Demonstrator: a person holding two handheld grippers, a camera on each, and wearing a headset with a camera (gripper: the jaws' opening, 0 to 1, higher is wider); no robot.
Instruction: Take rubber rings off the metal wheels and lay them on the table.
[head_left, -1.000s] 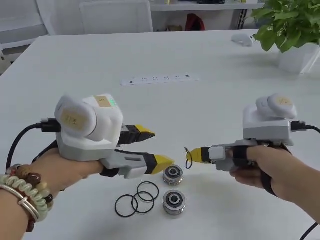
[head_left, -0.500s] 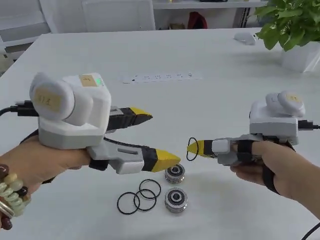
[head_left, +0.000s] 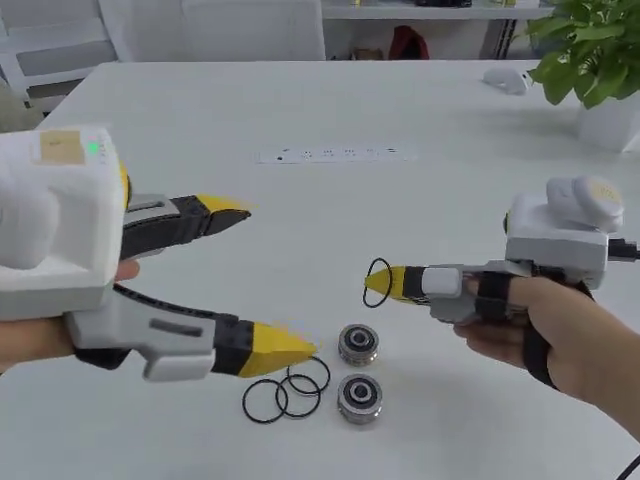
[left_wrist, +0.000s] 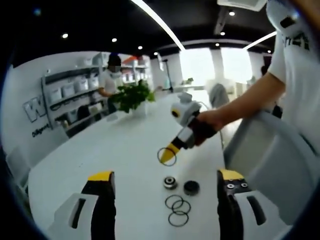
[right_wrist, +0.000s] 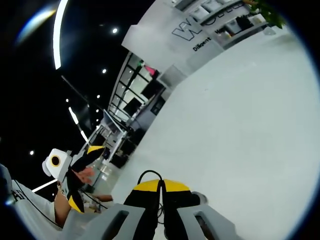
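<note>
Head view: R gripper (head_left: 392, 284) clenched on a rubber ring (head_left: 367, 285), held in air over the table (head_left: 330, 110), at 12 o'clock from two metal wheels (head_left: 358, 343). Three loose rings (head_left: 288, 388) lie at 9 o'clock of the nearer wheel. L gripper (head_left: 268, 282) released, jaws wide, no load. Step, I'd judge: laying this ring down. Next needs lowering beside the pile, then letting go.

Left gripper view: own jaws apart; ring dangles at 12 o'clock of wheels.

Right gripper view: jaws pinched; ring partly hidden behind tips. Can't tell if wheels carry more rubber.
</note>
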